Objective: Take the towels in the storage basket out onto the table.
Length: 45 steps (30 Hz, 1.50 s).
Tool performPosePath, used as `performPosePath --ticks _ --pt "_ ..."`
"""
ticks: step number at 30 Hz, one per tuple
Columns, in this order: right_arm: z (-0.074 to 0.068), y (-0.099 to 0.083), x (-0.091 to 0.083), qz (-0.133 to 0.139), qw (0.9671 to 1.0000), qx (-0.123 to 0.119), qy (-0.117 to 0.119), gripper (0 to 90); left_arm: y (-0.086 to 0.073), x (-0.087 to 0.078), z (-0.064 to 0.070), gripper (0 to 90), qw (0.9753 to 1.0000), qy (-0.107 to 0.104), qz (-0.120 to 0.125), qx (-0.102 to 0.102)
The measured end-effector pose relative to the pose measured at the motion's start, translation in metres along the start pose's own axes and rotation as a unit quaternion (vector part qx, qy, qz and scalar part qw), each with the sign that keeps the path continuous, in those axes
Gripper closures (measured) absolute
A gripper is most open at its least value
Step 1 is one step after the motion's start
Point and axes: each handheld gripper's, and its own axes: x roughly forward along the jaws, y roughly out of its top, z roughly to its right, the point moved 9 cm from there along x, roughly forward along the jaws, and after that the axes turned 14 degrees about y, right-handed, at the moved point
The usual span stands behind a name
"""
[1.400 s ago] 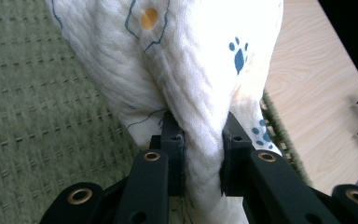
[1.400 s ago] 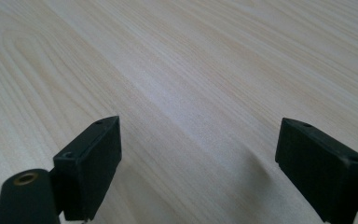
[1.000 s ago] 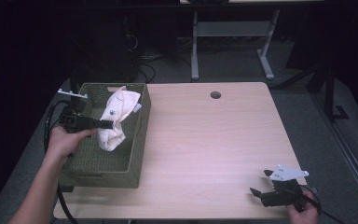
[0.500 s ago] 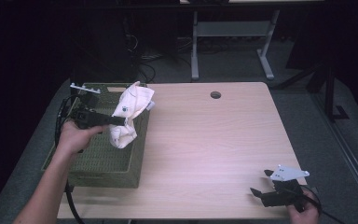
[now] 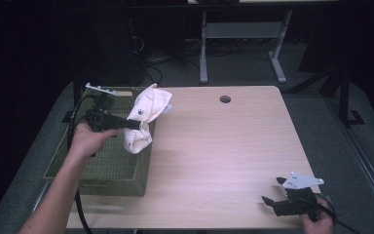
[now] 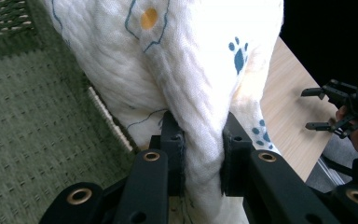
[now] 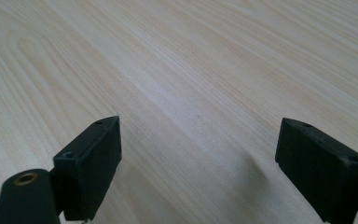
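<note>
Cloth lifted clear of the basket — left gripper clamped on it

The left gripper (image 5: 135,125) pinches a bunched fold of the printed cloth (image 5: 146,117), held above the green basket (image 5: 102,165) at its two o'clock corner. The right gripper (image 5: 272,192) rests at the table's (image 5: 224,146) five o'clock, jaws wide apart. The narrow pinch may slip — the hanging tail could snag the basket rim.

The left gripper (image 5: 135,125), clamped on the cloth (image 5: 146,117), rose and moved right from inside the basket (image 5: 102,168); the cloth came up out of the basket with it and now hung over the right rim; the basket shifted a little; the person's forearm reached further forward.
</note>
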Motion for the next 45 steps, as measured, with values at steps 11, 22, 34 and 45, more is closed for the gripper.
performPosePath --ticks 11,22,34,45 --pt "0.0 0.0 -0.002 0.003 1.0 0.001 -0.002 14.0 0.006 0.012 0.016 75.3 0.9999 -0.008 -0.009 0.011" --pt "-0.001 0.0 -0.003 0.004 1.0 0.001 0.001 14.0 0.011 0.027 0.033 75.1 0.9994 -0.015 -0.018 0.025" --pt "-0.001 0.0 -0.004 0.006 1.0 0.001 0.001 14.0 0.014 0.038 0.044 75.1 0.9989 -0.019 -0.027 0.034" --pt "-0.001 0.0 -0.004 0.009 1.0 0.001 0.002 14.0 0.015 0.046 0.052 74.9 0.9984 -0.023 -0.033 0.041"
